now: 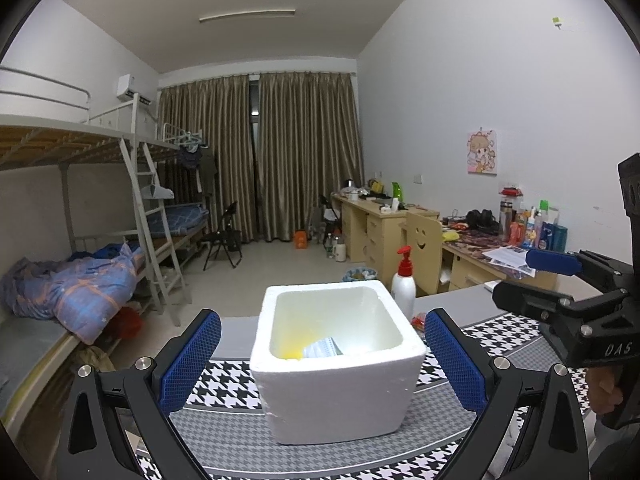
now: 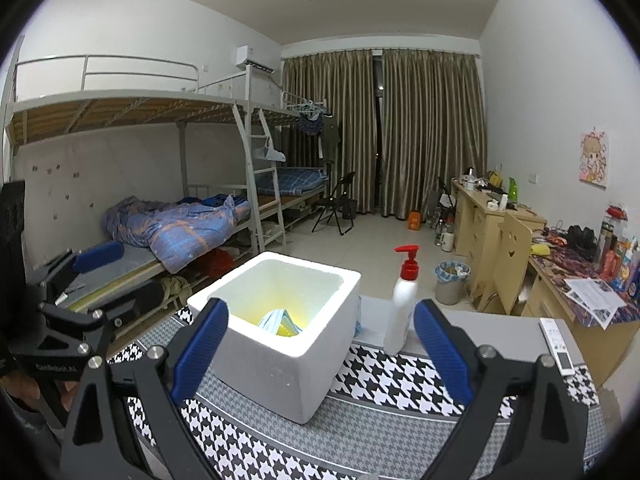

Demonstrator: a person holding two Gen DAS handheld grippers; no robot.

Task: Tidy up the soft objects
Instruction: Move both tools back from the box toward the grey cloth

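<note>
A white foam box [image 1: 334, 376] stands on the houndstooth cloth [image 1: 224, 388]. Inside it lie a yellow soft item [image 1: 291, 353] and a light blue striped cloth [image 1: 322, 347]; both also show in the right wrist view, the cloth [image 2: 276, 318] over the yellow item [image 2: 286, 330]. My left gripper [image 1: 322, 364] is open and empty, its blue pads either side of the box. My right gripper [image 2: 320, 348] is open and empty, held before the box [image 2: 280, 344]. The right gripper also shows at the right edge of the left wrist view [image 1: 560, 276].
A white pump bottle with a red top [image 2: 402, 304] stands right of the box. A white remote [image 2: 558, 344] lies at the table's right edge. Bunk beds [image 2: 160, 216] are on the left, desks [image 2: 492, 224] and a bin [image 2: 450, 282] on the right.
</note>
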